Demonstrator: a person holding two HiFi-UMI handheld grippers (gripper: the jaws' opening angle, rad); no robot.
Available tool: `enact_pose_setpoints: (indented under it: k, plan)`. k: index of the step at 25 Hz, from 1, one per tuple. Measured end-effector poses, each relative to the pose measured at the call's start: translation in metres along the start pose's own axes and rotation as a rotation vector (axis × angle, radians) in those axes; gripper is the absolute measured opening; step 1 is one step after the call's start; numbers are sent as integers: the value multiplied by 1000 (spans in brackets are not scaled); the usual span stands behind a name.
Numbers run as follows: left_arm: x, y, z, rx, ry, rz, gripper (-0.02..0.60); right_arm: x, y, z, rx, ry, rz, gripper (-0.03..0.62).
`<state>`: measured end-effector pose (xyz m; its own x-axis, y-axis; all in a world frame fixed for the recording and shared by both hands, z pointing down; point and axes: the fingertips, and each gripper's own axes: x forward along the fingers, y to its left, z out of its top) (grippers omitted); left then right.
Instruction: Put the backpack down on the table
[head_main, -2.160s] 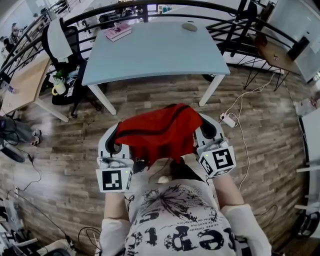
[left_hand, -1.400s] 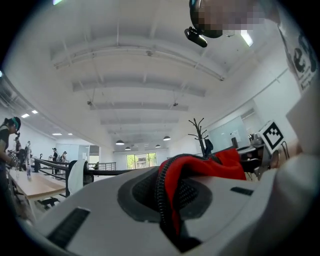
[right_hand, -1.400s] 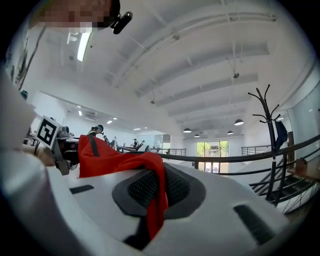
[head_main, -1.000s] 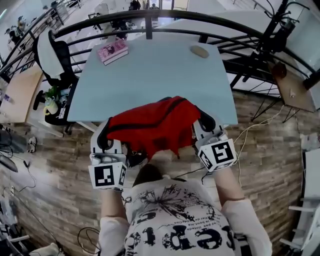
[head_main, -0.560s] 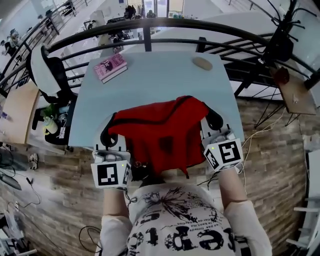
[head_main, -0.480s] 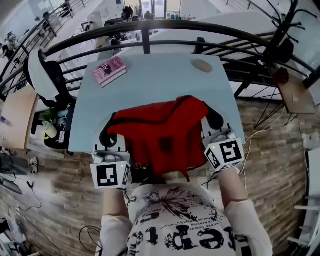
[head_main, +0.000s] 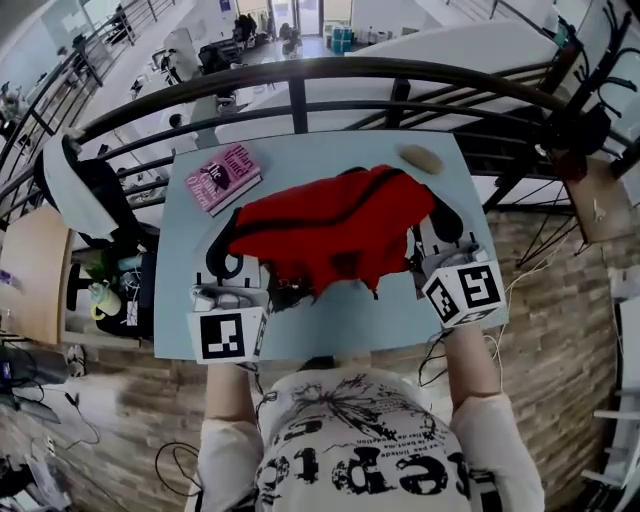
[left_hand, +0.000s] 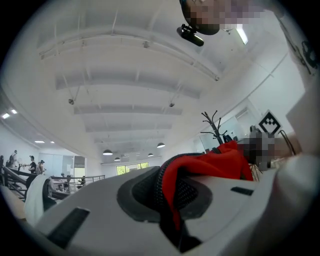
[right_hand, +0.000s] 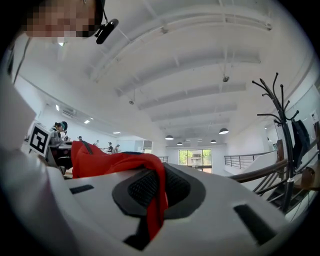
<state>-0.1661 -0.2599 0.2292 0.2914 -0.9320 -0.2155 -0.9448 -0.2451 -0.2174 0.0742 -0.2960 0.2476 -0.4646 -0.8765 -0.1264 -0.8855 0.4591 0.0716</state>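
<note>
I hold the backpack (head_main: 330, 235) above the desk's (head_main: 330, 325) middle, left gripper (left_hand: 170, 200) and right gripper (right_hand: 154, 200) fingers pinched shut on its red fabric. This is the carrying step, I judge; next I lower it, then release.

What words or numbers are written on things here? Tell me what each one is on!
"The": seems to be the first word on the pink book; the rest is too small to read.
Shirt: big black letters, upside down and cut off, not readable as a word.
Left marker cube and right marker cube: black-and-white square patterns, no words.
No numbers anywhere.
</note>
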Motion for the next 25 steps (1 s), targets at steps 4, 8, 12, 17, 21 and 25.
enact_pose_setpoints:
  k: [4,8,12,17,21,25]
  plan:
    - [61,38,-29,-32,17,-15,26,67,-14,-16,-16,17,-26,6]
    - [120,62,-55,-13,15,-42,26,127,-34,-29,-23,35,-52,6]
    - [171,72,-74,-5,36,-64,26,171,-57,-43,-24,71,-76,6]
    - [219,86,-94,-1,56,-86,26,212,-79,-53,-39,90,-87,6]
    - [243,86,-90,8,42,-99,26,229,-96,-49,-53,73,-94,6]
    - [246,83,-101,3,47,-101,26,231,-101,-60,-42,70,-99,6]
